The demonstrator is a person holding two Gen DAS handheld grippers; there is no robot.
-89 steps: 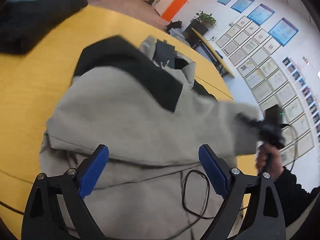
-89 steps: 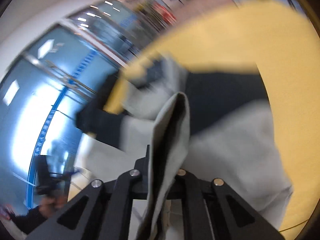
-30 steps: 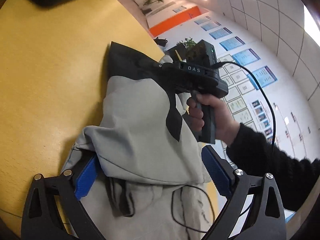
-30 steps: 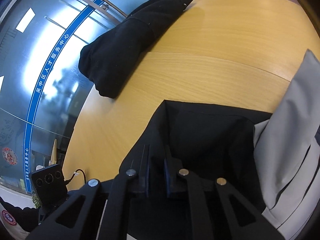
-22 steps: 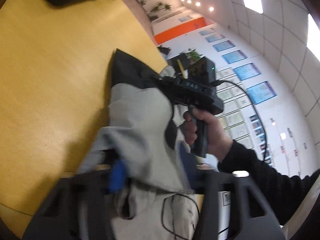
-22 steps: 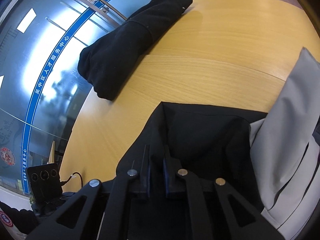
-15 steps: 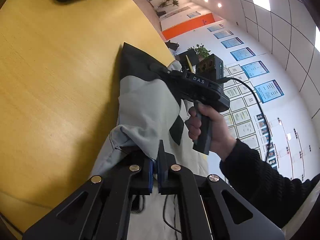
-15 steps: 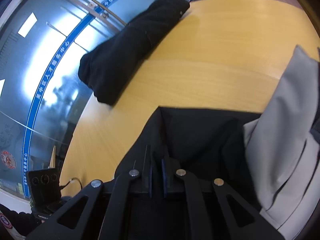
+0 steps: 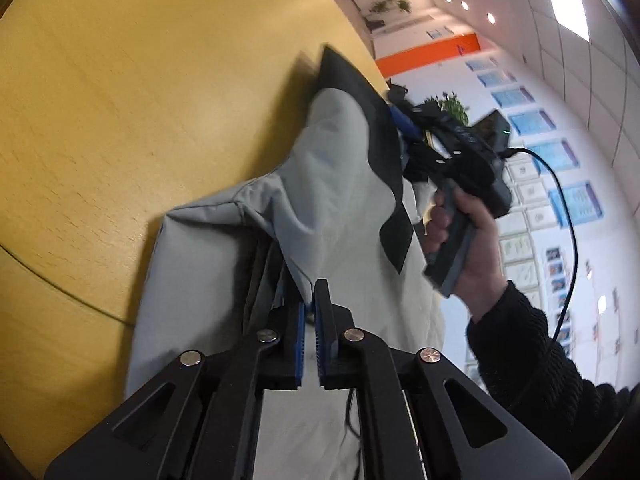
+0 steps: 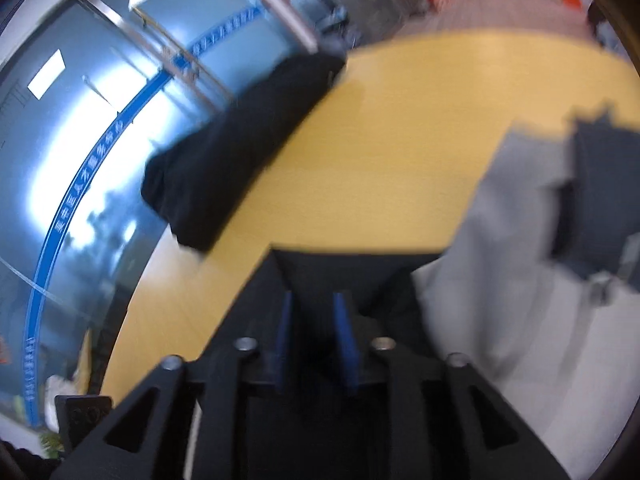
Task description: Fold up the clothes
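A grey jacket (image 9: 332,184) with black panels (image 9: 352,80) lies bunched on the yellow table (image 9: 120,100). My left gripper (image 9: 310,300) is shut on a raised fold of the grey cloth near its lower edge. In the left wrist view my right gripper (image 9: 404,128), held by a hand (image 9: 476,248), sits at the jacket's far black edge. The blurred right wrist view shows the right gripper (image 10: 312,304) with its blue pads (image 10: 285,320) parted and the black panel (image 10: 352,268) lying between and ahead of them. Grey cloth (image 10: 500,240) spreads to the right.
A folded black garment (image 10: 240,152) rests at the table's far left edge by a glass wall. Bare yellow tabletop (image 10: 400,140) lies between it and the jacket. A black cable (image 9: 560,184) trails from the right gripper. A table seam (image 9: 60,288) runs beside the jacket.
My left gripper shut on the grey fold and has lifted it. The right gripper's pads, pinched on the black panel half a second ago, have parted, and that view has swung and blurred.
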